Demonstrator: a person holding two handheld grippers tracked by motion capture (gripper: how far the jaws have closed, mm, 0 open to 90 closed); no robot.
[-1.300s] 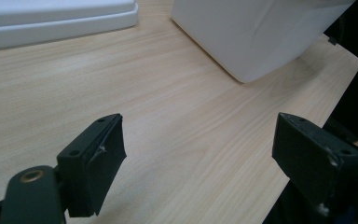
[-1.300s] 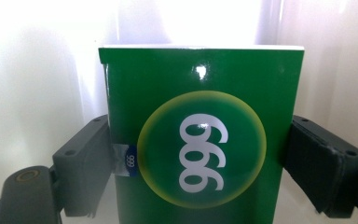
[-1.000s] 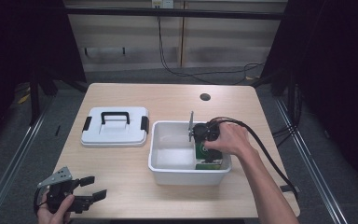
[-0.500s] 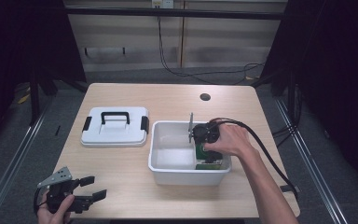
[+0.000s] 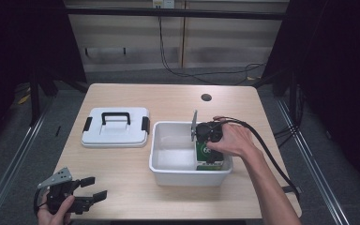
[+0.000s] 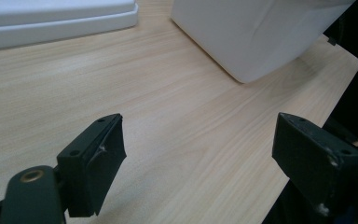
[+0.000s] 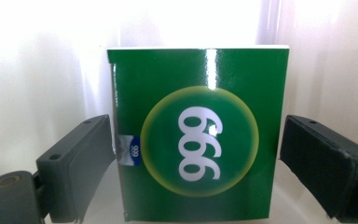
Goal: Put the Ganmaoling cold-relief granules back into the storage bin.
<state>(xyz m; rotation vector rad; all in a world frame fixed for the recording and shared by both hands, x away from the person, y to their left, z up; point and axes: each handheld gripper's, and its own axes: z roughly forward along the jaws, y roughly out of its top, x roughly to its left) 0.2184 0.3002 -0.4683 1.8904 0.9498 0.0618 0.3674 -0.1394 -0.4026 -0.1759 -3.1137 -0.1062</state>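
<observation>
- High view: the right gripper [image 5: 208,140] reaches into the white bin [image 5: 168,176], where the green box [image 5: 209,158] lies by the right wall. The lid [image 5: 116,127] rests apart.
- Left gripper view: the left gripper [image 6: 214,163] gapes wide over the table [image 6: 177,121], holding nothing.
- Right gripper view: jaws straddle the box; left touches, right stands just off. It looks a light, stiff, glossy carton, so I judge the narrow side edges the best hold.
</observation>
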